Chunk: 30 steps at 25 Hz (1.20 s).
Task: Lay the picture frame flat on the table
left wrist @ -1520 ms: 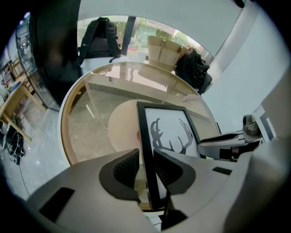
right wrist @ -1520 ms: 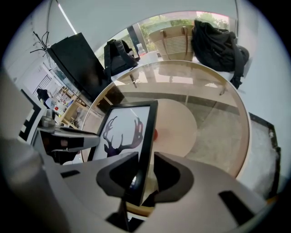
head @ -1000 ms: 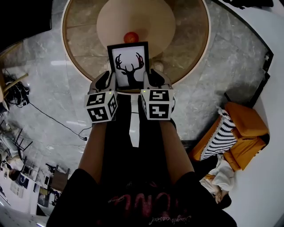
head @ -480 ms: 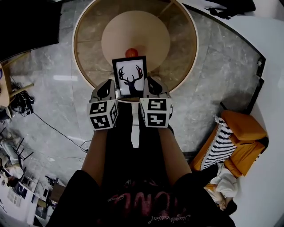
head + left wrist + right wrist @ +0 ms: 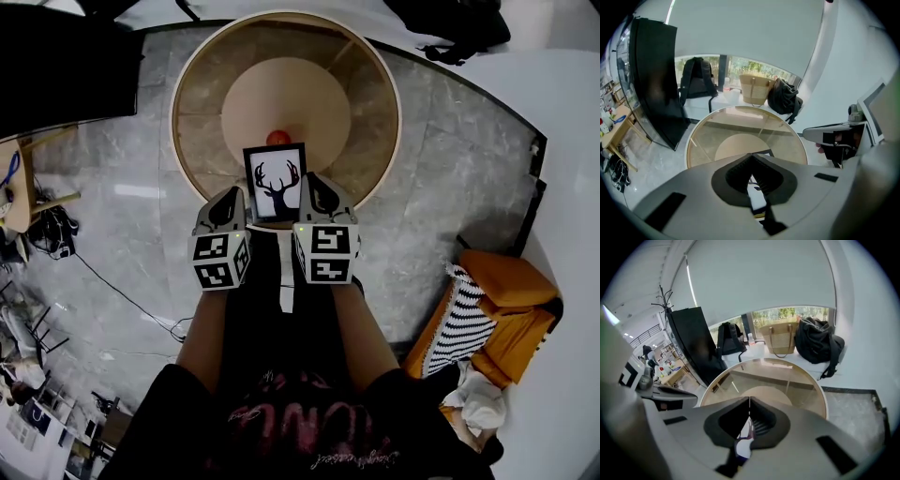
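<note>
One picture frame. Two grippers: left gripper, right gripper. Two marker cubes: left cube, right cube. One round glass tabletop. One small red ball. Three bags by the window: one black backpack, one woven basket bag, one black holdall. One orange armchair, with one striped cushion. One tall dark panel.

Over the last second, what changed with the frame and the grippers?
The head view pulled back: picture frame, table and both grippers look smaller. Nothing was let go: left gripper and right gripper stay shut on the upright picture frame, red object behind.
</note>
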Each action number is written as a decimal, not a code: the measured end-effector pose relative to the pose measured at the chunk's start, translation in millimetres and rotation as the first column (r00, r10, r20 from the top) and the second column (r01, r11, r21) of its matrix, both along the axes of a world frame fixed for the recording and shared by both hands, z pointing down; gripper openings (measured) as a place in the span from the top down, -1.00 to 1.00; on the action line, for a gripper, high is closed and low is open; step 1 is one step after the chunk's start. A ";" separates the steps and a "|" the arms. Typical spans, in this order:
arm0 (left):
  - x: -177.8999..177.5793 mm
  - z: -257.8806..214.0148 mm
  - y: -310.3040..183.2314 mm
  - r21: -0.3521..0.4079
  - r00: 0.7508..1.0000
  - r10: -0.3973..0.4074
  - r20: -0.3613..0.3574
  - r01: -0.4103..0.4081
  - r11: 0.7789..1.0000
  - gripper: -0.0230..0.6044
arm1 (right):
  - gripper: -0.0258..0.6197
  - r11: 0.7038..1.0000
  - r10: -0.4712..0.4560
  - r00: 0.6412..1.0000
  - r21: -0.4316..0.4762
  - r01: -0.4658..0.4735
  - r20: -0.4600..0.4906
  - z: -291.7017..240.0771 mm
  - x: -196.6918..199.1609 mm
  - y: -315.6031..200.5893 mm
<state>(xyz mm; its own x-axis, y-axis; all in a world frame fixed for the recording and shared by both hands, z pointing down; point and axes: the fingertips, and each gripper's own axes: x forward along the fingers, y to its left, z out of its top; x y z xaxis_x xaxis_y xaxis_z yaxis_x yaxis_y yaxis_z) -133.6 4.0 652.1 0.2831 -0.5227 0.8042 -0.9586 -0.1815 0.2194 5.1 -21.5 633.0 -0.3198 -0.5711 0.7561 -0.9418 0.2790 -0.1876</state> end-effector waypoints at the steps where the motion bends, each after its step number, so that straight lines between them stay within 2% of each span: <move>1: 0.3 -5.0 -0.9 0.009 1.000 -0.003 -0.001 0.003 1.000 0.89 | 0.85 1.000 0.001 1.000 0.014 -0.001 0.004 -6.4 -0.2 -2.5; 11: 1.1 -75.8 -21.7 0.153 0.999 -0.026 -0.024 0.029 0.988 0.89 | 0.85 0.993 0.031 0.999 0.116 -0.035 0.030 -71.3 5.7 -13.1; 20: -1.0 -123.4 -28.5 0.223 1.000 -0.006 -0.002 0.006 0.975 0.89 | 0.85 0.985 0.002 0.999 0.173 -0.008 0.039 -115.7 -0.7 -15.4; 30: -12.7 -191.3 -50.9 0.358 0.999 -0.045 0.005 0.040 0.933 0.89 | 0.85 0.958 0.026 0.998 0.283 -0.042 0.059 -180.6 8.0 -31.1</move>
